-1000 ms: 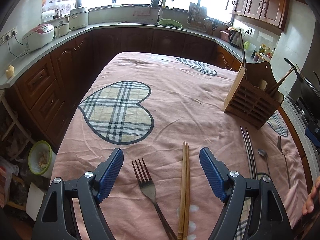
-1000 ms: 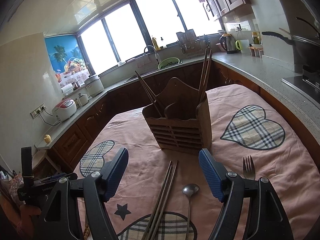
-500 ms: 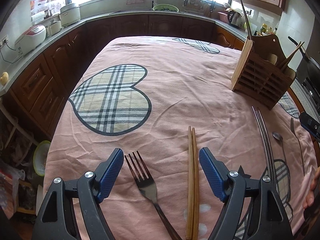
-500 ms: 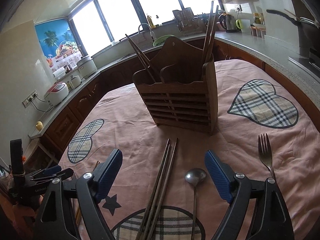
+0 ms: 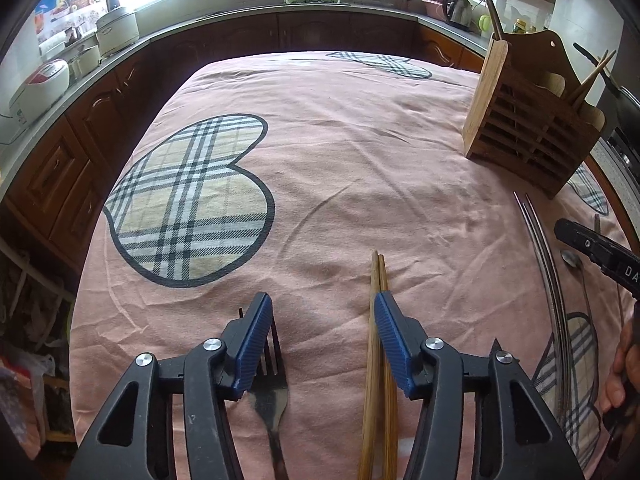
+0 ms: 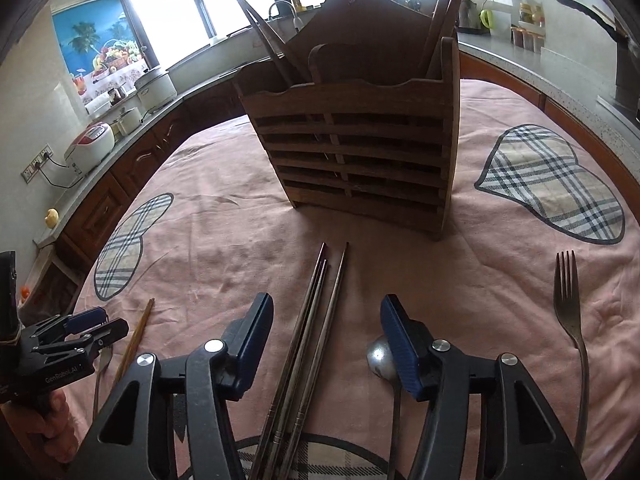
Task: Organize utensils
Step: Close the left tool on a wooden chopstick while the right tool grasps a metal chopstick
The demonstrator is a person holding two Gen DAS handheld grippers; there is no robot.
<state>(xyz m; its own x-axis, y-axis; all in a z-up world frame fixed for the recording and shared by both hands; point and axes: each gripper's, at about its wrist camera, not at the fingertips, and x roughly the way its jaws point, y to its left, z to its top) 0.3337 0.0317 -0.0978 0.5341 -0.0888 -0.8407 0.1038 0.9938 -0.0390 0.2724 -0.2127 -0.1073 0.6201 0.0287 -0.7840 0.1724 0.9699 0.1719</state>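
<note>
Since the earlier frame, both grippers have lowered toward the pink cloth: the left gripper (image 5: 322, 340), jaws apart, now straddles the dark fork (image 5: 269, 392), its left finger hiding the tines, with the wooden chopsticks (image 5: 378, 364) against its right finger. The right gripper (image 6: 326, 344), jaws apart, straddles the metal chopsticks (image 6: 310, 344); its right finger covers part of the spoon (image 6: 382, 358). The wooden utensil holder (image 6: 356, 152) stands just beyond, and a second fork (image 6: 570, 312) lies to the right.

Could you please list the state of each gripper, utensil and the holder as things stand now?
left gripper: open, empty, low over the table.
right gripper: open, empty.
wooden chopsticks: flat on the cloth.
metal chopsticks: flat on the cloth.
spoon: flat on the cloth.
wooden holder: upright, chopsticks inside.
</note>
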